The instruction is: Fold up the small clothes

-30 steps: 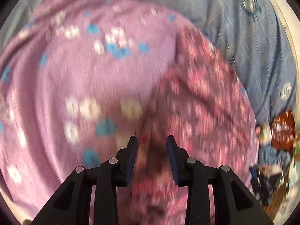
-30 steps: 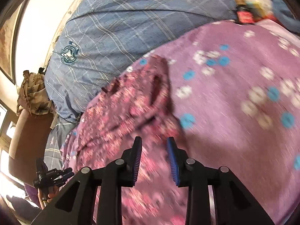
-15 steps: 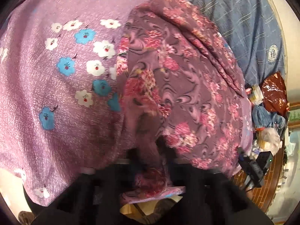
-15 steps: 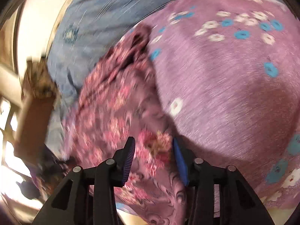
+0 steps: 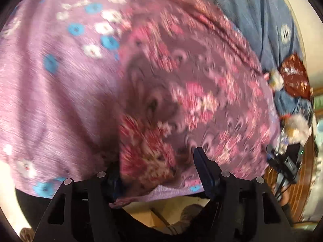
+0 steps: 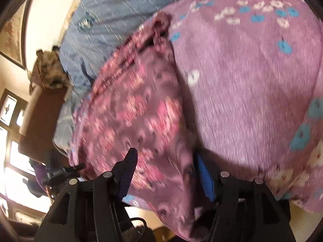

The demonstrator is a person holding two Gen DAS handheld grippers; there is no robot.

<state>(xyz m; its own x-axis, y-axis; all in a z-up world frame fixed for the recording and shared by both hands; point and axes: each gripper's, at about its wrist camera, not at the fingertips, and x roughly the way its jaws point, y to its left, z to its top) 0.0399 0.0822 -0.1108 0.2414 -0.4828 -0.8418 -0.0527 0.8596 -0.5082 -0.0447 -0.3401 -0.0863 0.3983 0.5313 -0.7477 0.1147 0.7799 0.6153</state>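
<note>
Both views blurred, fine detail unreliable.

Left gripper [image 5: 159, 167]: jaws opening, pads apart. The floral garment [image 5: 191, 92] runs between them and bunches over the left-hand jaw; no clamp visible, so I read it as released, cloth just draped there.

Right gripper [image 6: 167, 173]: same story, jaws opening, garment [image 6: 137, 121] lying in the gap and hanging off the bed edge below the jaws. Not pinched.

Where the garment is: flat on the purple bedspread [image 5: 50, 92], near edge at both sets of jaws, the rest stretching ahead of them. Long axis runs away from the jaws toward the blue quilt [image 6: 121, 10]. From the left jaws it spreads ahead and to the right; from the right jaws ahead and to the left. So the two grippers sit on the same near hem, garment between them.

Judgement: neither hand is clearly nearer; both are at the hem. The next fold probably turns on that axis, near hem carried forward over the far end, or a re-grip at the sides. The overhanging part could slide off once free.
</note>
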